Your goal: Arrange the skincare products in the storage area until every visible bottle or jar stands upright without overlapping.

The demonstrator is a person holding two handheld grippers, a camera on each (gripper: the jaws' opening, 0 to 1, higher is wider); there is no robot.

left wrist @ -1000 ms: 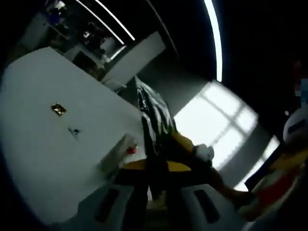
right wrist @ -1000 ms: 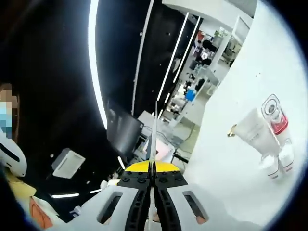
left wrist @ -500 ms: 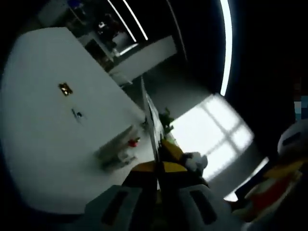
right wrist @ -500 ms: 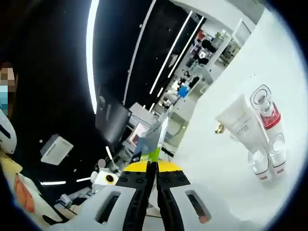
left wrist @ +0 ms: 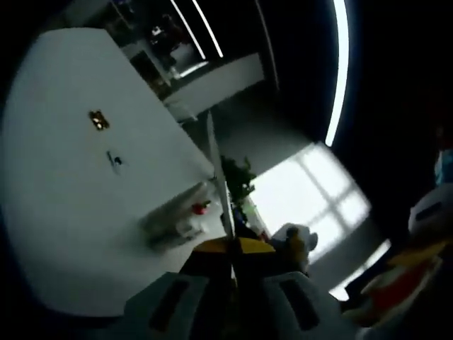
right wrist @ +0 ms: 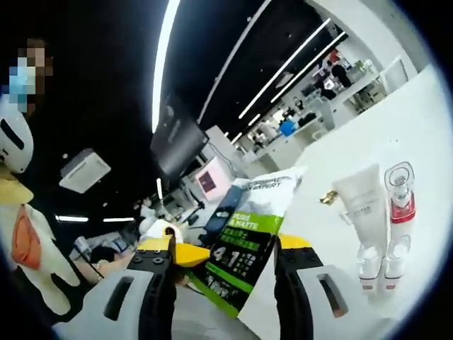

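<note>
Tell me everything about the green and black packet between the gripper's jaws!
The packet is a flat, glossy sachet, white at the top, with a bright green band and a black lower part printed with big white "4 1" lettering. It stands tilted between the wide-open jaws of the right gripper, its top corner leaning toward the white tube on the white table. Whether either jaw touches it is unclear. In the left gripper view a thin sheet stands edge-on in the shut left gripper.
</note>
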